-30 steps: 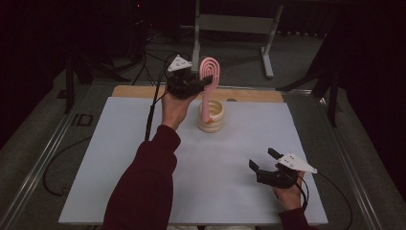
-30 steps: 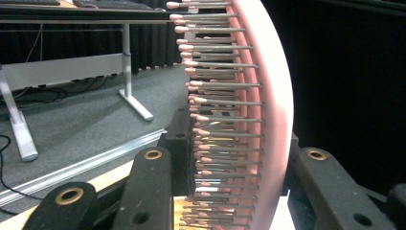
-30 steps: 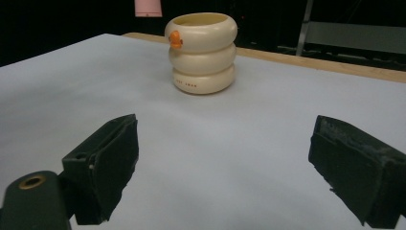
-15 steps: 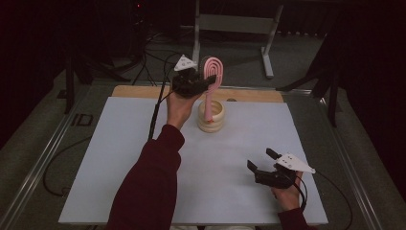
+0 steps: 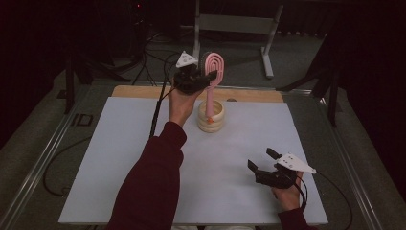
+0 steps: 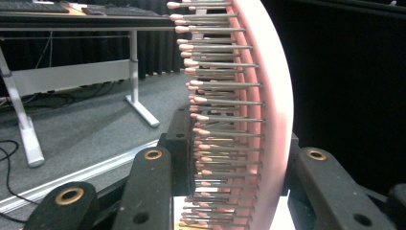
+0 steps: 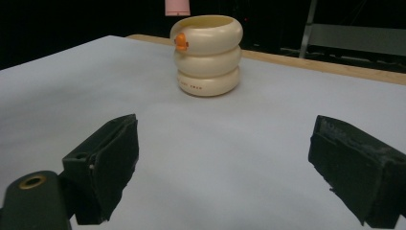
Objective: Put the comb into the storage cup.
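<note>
Pink hairbrush (image 5: 212, 72), pale-tipped bristles, upright, apparently just above cream holder (image 5: 211, 116).

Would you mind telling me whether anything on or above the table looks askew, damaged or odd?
Nothing stands out. The left hand-held gripper holds the pink hairbrush upright over the cream holder, which stands straight on the white table.

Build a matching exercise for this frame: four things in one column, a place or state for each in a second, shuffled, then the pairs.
Things:
1. pink hairbrush
2. cream ringed holder
3. left gripper
4. right gripper

States:
A. jaws open, low over the white table, holding nothing
B. shut on the brush head
C. stands on the table, near the far edge
D. upright, handle down in the holder

Pairs: 1-D, 2-C, 3-B, 4-A
</note>
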### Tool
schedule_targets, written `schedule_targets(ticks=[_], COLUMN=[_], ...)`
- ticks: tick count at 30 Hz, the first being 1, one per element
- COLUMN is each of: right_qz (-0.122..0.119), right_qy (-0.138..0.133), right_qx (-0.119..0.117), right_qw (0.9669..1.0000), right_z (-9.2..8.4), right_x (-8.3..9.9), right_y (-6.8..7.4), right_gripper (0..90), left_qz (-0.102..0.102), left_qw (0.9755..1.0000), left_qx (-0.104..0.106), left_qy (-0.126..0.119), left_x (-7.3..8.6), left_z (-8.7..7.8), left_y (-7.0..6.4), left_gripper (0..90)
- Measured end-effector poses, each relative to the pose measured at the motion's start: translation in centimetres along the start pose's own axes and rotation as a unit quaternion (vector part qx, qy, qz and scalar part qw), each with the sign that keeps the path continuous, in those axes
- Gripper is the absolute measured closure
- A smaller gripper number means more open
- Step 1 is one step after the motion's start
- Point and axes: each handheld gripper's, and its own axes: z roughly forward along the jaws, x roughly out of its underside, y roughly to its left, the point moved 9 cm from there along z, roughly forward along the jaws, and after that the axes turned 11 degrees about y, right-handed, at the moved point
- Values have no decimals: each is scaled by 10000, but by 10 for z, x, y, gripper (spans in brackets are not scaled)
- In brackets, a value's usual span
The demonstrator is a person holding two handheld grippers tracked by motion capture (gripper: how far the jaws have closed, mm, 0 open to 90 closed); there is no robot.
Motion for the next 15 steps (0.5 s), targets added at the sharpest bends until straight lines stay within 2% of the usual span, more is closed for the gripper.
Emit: schedule_targets(ticks=[6,15], right_qz=[-17,15], right_qy=[-7,-13], right_qx=[9,-11], right_qw=[10000,10000], right_z=[0,0], right_x=[0,0], right_y=[0,0], right_gripper=[102,103], left_qz=[-99,-115], left_qw=[9999,9998], left_qx=[-55,-134], left_qy=[-8,-49], left_x=[2,2], left_z=[4,9], left_y=[4,7], left_gripper=[644,644])
